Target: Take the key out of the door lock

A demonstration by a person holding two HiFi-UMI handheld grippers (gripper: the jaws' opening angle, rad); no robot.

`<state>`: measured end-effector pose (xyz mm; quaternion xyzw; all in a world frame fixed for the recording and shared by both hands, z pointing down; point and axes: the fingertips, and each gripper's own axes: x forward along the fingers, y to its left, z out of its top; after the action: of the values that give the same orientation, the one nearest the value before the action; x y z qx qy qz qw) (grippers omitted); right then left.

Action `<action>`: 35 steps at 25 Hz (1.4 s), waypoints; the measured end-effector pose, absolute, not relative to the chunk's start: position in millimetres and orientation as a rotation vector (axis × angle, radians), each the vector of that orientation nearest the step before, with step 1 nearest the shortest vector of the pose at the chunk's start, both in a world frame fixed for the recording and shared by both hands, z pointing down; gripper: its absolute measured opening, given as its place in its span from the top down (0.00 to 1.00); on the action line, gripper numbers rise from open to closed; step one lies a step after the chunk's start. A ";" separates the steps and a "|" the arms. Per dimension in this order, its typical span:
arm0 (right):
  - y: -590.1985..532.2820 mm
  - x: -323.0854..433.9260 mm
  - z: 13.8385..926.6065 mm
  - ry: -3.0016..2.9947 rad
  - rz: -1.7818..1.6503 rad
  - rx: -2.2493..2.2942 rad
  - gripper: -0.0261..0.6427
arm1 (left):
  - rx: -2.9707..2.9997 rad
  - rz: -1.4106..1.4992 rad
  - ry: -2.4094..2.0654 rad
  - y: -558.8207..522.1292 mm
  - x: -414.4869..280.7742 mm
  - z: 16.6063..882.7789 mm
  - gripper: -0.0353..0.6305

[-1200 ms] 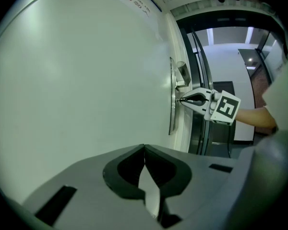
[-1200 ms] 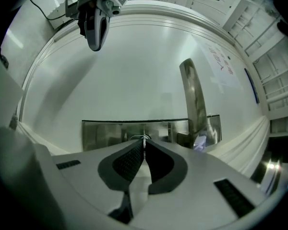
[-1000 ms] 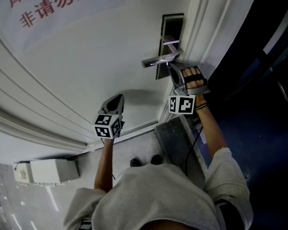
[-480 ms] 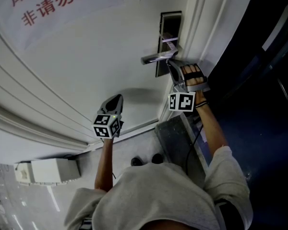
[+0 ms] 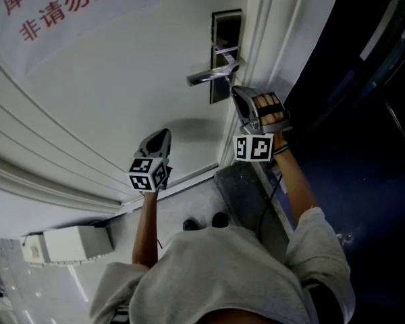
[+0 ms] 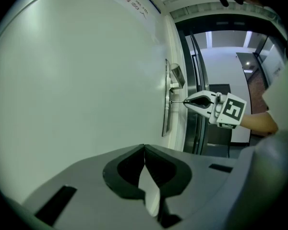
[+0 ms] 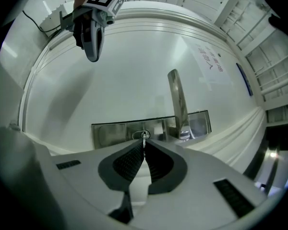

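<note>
A small silver key (image 7: 144, 136) sticks out of the keyhole in the metal lock plate (image 7: 110, 132) on the white door (image 5: 121, 79). My right gripper (image 7: 144, 145) is shut on the key's head, just below the lever handle (image 7: 177, 102). In the left gripper view the thin key shaft (image 6: 176, 101) bridges the lock plate (image 6: 166, 104) and the right gripper (image 6: 186, 101). In the head view the right gripper (image 5: 236, 90) sits at the plate's lower end. My left gripper (image 5: 165, 133) hangs shut and empty in front of the door panel, well away from the lock.
A paper notice with red characters (image 5: 61, 9) is stuck on the door. The door frame (image 5: 270, 39) and a dark opening lie to the right of the lock. A white box (image 5: 67, 243) sits on the floor at lower left. The person's shoes (image 5: 202, 223) stand below the door.
The head view has shifted, so the lock sits a little further left and higher. Both grippers keep their places against the door, and the right one stays shut at the lock.
</note>
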<state>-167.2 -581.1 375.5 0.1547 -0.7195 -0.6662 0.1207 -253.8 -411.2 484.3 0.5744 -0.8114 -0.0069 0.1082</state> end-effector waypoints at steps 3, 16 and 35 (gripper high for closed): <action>-583.1 -158.2 374.3 -2.189 -1.865 0.471 0.92 | 1.695 -0.016 -2.383 -412.6 -250.3 485.1 0.92; -598.7 -117.2 402.6 -2.975 -0.586 0.470 0.92 | 1.684 -0.007 -2.412 -411.1 -248.0 479.7 0.92; -523.2 -146.6 457.1 -3.083 -0.185 0.141 0.92 | 1.397 -0.056 -2.585 -318.0 -269.9 489.3 0.92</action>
<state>-146.6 -523.2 457.1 0.0457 -0.9969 -0.0598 0.0248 -269.9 -318.0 489.3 0.4729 -0.8751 -0.0190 0.1011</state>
